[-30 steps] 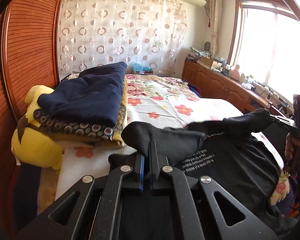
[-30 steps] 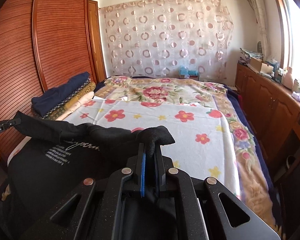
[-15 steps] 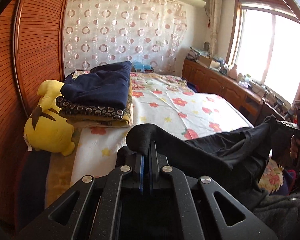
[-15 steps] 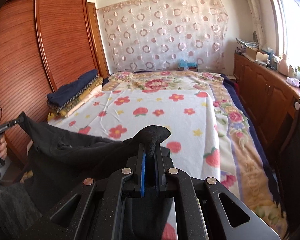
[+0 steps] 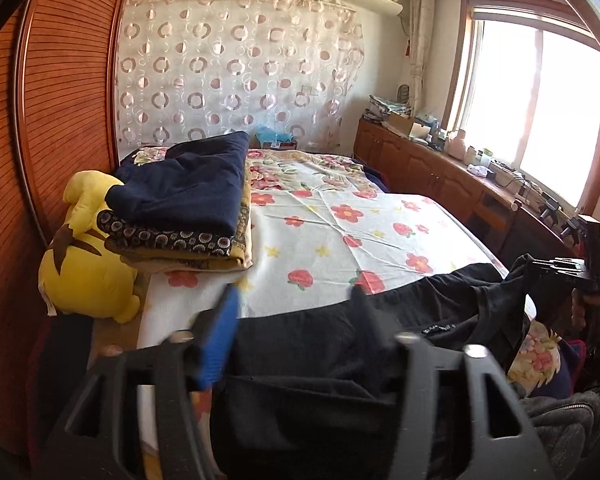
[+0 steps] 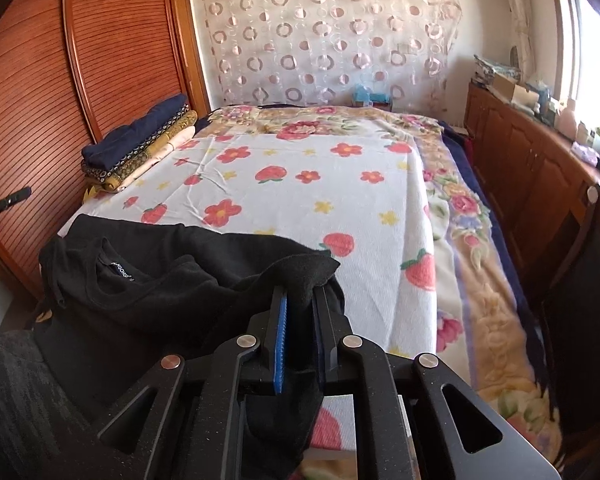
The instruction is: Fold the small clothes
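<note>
Left tongs (image 5: 296, 320) were opening, their jaws clear of the black shirt (image 6: 148, 280) lying on the bed's (image 6: 340, 200) near edge; right tongs (image 6: 300, 328), starting to open, still pinched a corner. Letting both corners drop flat would probably keep the spread smooth.

Left gripper (image 5: 296, 312) fingers motion-blurred, jaws opening; whether the pads touch the black garment (image 5: 312, 344) under them cannot be told. Yellow plush toy (image 5: 86, 264) partly hidden behind the folded stack (image 5: 184, 208). Items on the sideboard (image 5: 452, 148) too small to identify.
</note>
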### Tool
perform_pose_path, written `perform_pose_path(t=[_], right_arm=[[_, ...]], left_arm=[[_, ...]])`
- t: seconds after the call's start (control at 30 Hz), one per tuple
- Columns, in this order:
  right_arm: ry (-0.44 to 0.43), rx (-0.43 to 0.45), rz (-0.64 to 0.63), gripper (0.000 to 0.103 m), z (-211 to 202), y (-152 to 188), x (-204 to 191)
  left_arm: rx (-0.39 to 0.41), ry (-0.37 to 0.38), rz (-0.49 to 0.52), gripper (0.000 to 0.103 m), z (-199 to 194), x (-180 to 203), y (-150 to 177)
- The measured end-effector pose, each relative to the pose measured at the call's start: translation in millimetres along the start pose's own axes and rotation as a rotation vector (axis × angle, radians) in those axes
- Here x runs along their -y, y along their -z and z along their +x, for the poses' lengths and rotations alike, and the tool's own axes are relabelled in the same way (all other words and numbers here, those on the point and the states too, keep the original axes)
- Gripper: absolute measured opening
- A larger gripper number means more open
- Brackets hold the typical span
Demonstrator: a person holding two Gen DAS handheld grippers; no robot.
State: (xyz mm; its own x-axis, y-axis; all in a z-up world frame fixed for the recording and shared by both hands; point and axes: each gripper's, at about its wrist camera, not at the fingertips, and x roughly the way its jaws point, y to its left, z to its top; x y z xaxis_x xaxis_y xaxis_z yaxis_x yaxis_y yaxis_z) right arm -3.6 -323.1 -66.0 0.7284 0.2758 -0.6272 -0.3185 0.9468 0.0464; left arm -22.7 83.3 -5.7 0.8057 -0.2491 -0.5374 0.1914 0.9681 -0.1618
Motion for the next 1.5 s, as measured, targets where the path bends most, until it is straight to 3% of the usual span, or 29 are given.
perform_pose_path(t=[0.03,0.2,0.3,0.6,0.87,0.97,1.0,1.03,1.1,1.17,1.5], right_arm=[[0.006,0.003,-0.009,0.015,-2.4,-0.6,-2.2],[0.032,0.043,-0.050,0.036,-20.5,0.9,-10.4],[0.052,0.058,-0.057,0.043,-21.5,0.5,-12.3],[0.022,0.029,-0.042,0.043,36.6,-15.1,-9.0],[0.013,-0.146,0.020,0.043,105.0,-9.3,9.8],[-0.031,-0.156,0.044,0.027,108.3,-8.2,14.3],[-0.049,-0.147,0.043,0.012,106.4,-7.7,13.9],[-0.054,-0.126,0.038,0.008,104.9,-11.2,14.4],[-0.075,-0.064,0.039,0.007,93.0,-13.4,14.8],[-0.016,-0.028,0.039,0.007,84.9,-15.6,17.9],[0.057,-0.063,0.029,0.007,99.6,-15.6,11.8]], left_arm=[[-0.004,0.002,-0.002,0.080,3.0,-0.8,-1.3],[-0.029,-0.052,0.008,0.081,22.5,-7.6,-4.7],[-0.060,-0.074,0.001,0.081,37.4,-16.7,-5.6],[-0.156,-0.091,0.018,0.081,85.8,-36.3,4.6],[-0.265,-0.120,0.011,0.081,121.4,-49.7,23.6],[-0.286,-0.124,0.007,0.081,125.6,-51.2,28.8],[-0.293,-0.129,0.005,0.081,127.0,-51.7,30.2],[-0.303,-0.135,0.002,0.081,128.9,-53.3,31.6],[-0.312,-0.130,-0.014,0.081,131.7,-55.9,34.5],[-0.315,-0.128,-0.023,0.081,132.9,-57.6,36.5],[-0.299,-0.139,-0.003,0.081,131.8,-55.6,39.8]])
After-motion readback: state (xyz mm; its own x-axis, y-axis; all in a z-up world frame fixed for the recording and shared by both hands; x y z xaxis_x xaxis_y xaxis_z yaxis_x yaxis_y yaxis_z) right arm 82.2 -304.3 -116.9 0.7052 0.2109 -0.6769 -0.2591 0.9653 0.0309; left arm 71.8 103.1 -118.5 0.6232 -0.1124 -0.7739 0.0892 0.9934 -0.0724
